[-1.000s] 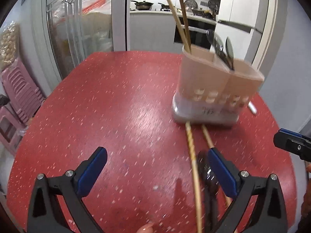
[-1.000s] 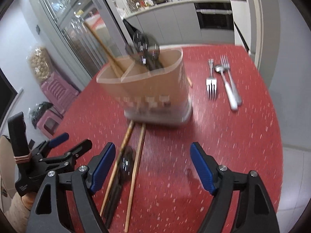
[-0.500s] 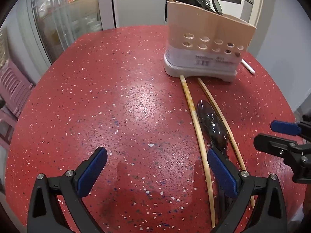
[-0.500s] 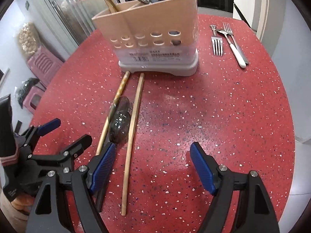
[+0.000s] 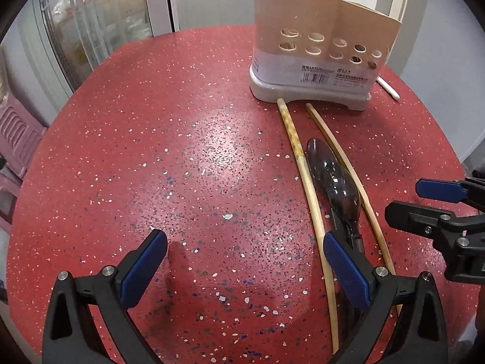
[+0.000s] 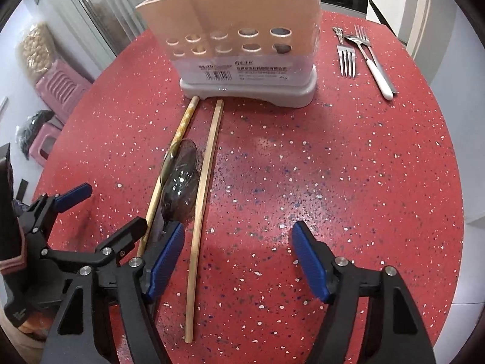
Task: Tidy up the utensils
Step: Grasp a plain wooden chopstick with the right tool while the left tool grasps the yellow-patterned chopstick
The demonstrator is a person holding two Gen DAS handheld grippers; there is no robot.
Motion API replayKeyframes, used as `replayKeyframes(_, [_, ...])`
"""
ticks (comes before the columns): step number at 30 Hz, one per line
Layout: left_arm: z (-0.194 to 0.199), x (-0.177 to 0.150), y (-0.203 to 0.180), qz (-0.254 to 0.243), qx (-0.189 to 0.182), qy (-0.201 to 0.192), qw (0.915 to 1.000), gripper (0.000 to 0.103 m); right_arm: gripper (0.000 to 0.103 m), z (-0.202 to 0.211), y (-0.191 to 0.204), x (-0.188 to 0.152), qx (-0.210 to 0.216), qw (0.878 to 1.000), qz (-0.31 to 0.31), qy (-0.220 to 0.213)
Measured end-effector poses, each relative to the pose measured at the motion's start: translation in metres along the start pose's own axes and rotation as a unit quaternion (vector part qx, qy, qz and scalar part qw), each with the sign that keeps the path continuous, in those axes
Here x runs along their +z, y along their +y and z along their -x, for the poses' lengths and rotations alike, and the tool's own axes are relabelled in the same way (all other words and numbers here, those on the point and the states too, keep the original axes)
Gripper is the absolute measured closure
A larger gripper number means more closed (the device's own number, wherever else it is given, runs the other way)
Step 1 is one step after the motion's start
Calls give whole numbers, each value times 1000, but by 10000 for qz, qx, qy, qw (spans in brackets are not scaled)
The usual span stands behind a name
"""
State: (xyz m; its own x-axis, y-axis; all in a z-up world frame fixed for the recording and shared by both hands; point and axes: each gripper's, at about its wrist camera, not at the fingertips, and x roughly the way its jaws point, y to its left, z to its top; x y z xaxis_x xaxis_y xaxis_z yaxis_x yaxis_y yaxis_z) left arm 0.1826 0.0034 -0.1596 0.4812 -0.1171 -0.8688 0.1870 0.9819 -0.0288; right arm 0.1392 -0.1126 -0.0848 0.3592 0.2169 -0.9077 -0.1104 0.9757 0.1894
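Note:
A beige utensil holder (image 5: 321,48) (image 6: 239,39) stands at the far side of the red table, with chopsticks and dark spoons in it. In front of it lie two chopsticks (image 5: 309,182) (image 6: 201,188) with two stacked dark translucent spoons (image 5: 333,179) (image 6: 178,182) between them. My left gripper (image 5: 242,270) is open and empty, its right finger just over the spoon handles. My right gripper (image 6: 238,261) is open and empty, to the right of the chopsticks. Each gripper shows in the other's view, the right one (image 5: 436,209) and the left one (image 6: 100,209).
Two forks and a white-handled spoon (image 6: 363,57) lie to the right of the holder. The table edge (image 6: 454,157) curves close on the right. Pink stools (image 6: 57,91) stand on the floor to the left. Kitchen cabinets and glass doors are behind.
Both grippers have dropped lower and moved closer to the table and the holder. The view has tilted down onto the spoons and chopsticks. Both grippers stay open.

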Motion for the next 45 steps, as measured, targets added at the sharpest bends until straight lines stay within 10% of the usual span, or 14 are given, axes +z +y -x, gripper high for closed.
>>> replayKeyframes(28, [26,17,29,577,51,131,9982,0,93,-42,35,77,-428,9981,268,350])
replayKeyframes(45, [-1,80,-1,296,-307,550,9976,15,97,-4,-24,40,321,9991,102,-265])
